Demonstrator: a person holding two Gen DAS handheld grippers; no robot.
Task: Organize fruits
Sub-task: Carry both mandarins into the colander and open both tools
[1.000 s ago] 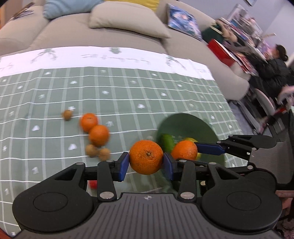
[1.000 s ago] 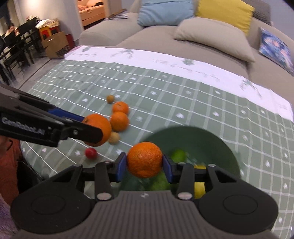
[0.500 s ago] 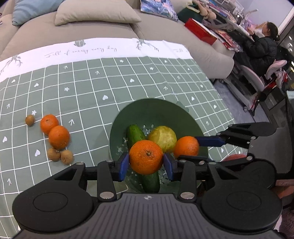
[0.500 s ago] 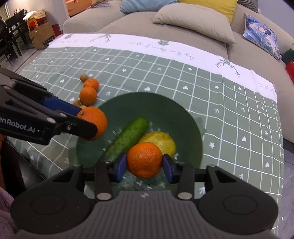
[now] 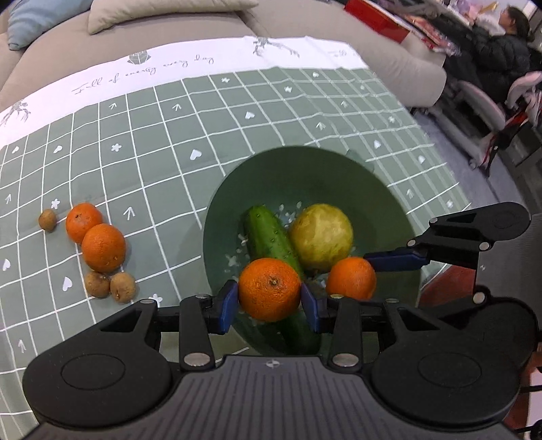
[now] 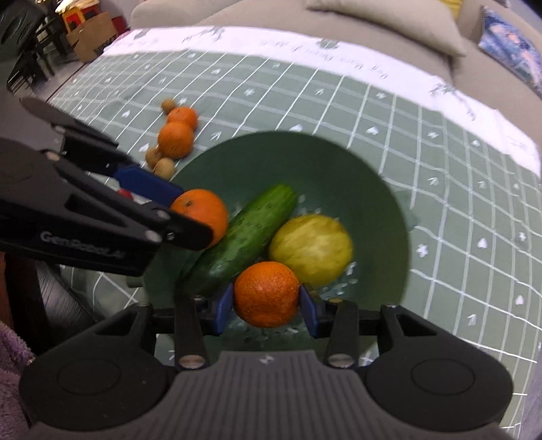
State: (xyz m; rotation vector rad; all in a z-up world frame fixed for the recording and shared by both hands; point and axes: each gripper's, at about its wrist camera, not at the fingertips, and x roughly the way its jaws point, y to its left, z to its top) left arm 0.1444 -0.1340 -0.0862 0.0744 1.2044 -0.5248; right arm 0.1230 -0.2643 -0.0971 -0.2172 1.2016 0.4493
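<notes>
My left gripper (image 5: 269,301) is shut on an orange (image 5: 269,289) just above the near left part of a green bowl (image 5: 305,152). My right gripper (image 6: 266,304) is shut on a second orange (image 6: 266,293) over the bowl's near side (image 6: 271,138). In the bowl lie a cucumber (image 5: 267,237) and a round yellow-green fruit (image 5: 320,237). The two held oranges hang close together, beside the cucumber (image 6: 247,237). On the cloth left of the bowl sit two loose oranges (image 5: 103,248) and three small brown longans (image 5: 97,284).
A green checked tablecloth (image 5: 169,152) with a white border covers the table. Behind it stands a beige sofa (image 5: 152,23) with cushions. A person (image 5: 501,44) sits at the far right by chairs. A small red fruit (image 6: 125,193) shows behind the left gripper's fingers.
Both grippers have moved from beside the loose fruit to over the bowl and come lower, each still holding its orange. The bowl's contents now show plainly.
</notes>
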